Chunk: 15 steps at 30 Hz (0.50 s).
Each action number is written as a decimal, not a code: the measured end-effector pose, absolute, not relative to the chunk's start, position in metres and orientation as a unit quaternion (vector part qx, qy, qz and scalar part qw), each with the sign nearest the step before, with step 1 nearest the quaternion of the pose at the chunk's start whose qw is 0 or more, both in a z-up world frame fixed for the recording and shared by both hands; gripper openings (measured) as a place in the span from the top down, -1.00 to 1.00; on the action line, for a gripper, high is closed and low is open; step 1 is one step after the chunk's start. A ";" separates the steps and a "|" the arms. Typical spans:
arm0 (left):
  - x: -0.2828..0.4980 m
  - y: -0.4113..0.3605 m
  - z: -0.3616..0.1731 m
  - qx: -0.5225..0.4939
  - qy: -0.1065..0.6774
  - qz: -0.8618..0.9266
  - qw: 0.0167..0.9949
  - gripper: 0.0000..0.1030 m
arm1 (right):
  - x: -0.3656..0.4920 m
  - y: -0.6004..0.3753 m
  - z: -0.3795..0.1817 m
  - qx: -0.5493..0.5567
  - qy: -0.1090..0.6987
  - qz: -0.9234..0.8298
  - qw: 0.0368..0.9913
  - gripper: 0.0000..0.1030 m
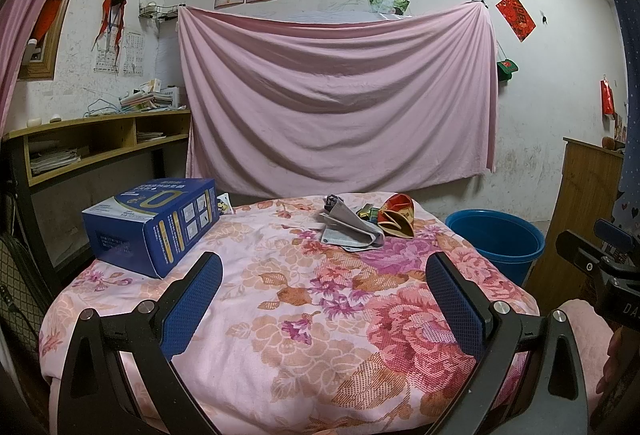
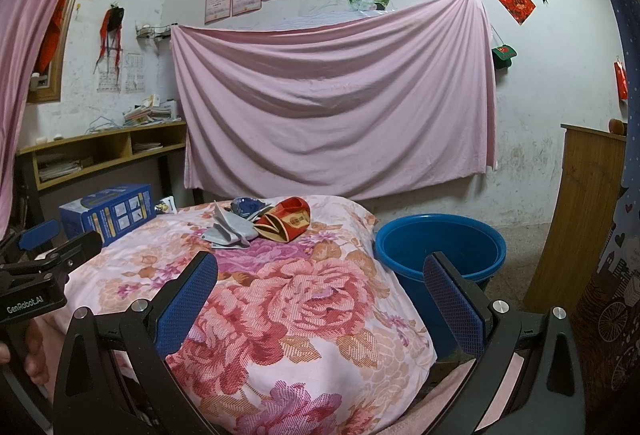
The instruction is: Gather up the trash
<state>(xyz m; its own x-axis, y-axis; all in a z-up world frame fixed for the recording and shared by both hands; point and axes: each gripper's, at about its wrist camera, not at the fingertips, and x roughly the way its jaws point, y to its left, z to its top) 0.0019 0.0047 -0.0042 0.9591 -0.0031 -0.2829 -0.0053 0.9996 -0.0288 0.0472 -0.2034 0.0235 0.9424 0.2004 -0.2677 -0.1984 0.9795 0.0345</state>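
A pile of trash lies at the far end of the floral-covered table (image 1: 280, 315): a crumpled grey paper (image 1: 352, 231), a red and gold carton (image 1: 398, 221) and small wrappers. It also shows in the right wrist view, with the grey paper (image 2: 228, 231) and the red carton (image 2: 286, 221). A blue box (image 1: 156, 223) stands at the table's left. A blue bucket (image 1: 496, 239) stands on the floor to the right, also seen in the right wrist view (image 2: 440, 247). My left gripper (image 1: 324, 267) is open and empty over the table. My right gripper (image 2: 320, 267) is open and empty over the table's right edge.
A pink sheet (image 1: 336, 95) hangs on the back wall. A wooden shelf desk (image 1: 100, 143) with papers stands at the left. A wooden cabinet (image 1: 584, 203) stands at the right, behind the bucket. The other gripper's body (image 1: 600, 267) shows at the right edge.
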 end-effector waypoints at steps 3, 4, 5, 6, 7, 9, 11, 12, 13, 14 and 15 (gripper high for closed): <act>0.002 0.005 -0.005 -0.015 0.143 0.000 0.990 -0.93 | 0.047 -0.203 0.023 0.004 0.136 0.101 0.986 -1.00; 0.002 0.005 -0.004 -0.015 0.143 0.001 0.990 -0.93 | 0.048 -0.203 0.024 0.004 0.136 0.101 0.985 -1.00; 0.002 0.005 -0.004 -0.015 0.143 0.001 0.990 -0.93 | 0.048 -0.203 0.024 0.004 0.137 0.102 0.985 -1.00; 0.003 0.006 -0.004 -0.017 0.144 0.001 0.989 -0.93 | 0.048 -0.203 0.024 0.003 0.138 0.103 0.985 -1.00; 0.004 0.008 -0.005 -0.020 0.145 0.002 0.989 -0.93 | 0.048 -0.203 0.025 0.003 0.138 0.104 0.985 -1.00; 0.007 0.012 -0.003 -0.025 0.144 0.003 0.989 -0.93 | 0.048 -0.203 0.028 0.003 0.138 0.109 0.984 -1.00; 0.009 0.015 0.000 -0.028 0.133 0.008 0.991 -0.93 | 0.048 -0.205 0.037 0.000 0.128 0.117 0.985 -1.00; 0.011 0.016 0.003 -0.031 0.130 0.007 0.991 -0.93 | 0.050 -0.203 0.037 -0.003 0.124 0.116 0.985 -1.00; 0.014 0.017 0.005 -0.034 0.126 0.006 0.991 -0.93 | 0.053 -0.202 0.039 -0.005 0.120 0.116 0.986 -1.00; 0.018 0.018 0.009 -0.034 0.122 0.005 0.992 -0.93 | 0.057 -0.201 0.042 -0.006 0.114 0.118 0.986 -1.00; 0.022 0.018 0.012 -0.033 0.116 0.005 0.993 -0.93 | 0.061 -0.200 0.046 -0.006 0.107 0.120 0.987 -1.00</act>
<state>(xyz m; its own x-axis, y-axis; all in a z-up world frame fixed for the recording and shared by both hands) 0.0221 0.0179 0.0118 0.9730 0.0032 -0.2307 -0.0186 0.9977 -0.0645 0.0606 -0.1999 0.0459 0.9484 0.2355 -0.2123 -0.2379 0.9712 0.0143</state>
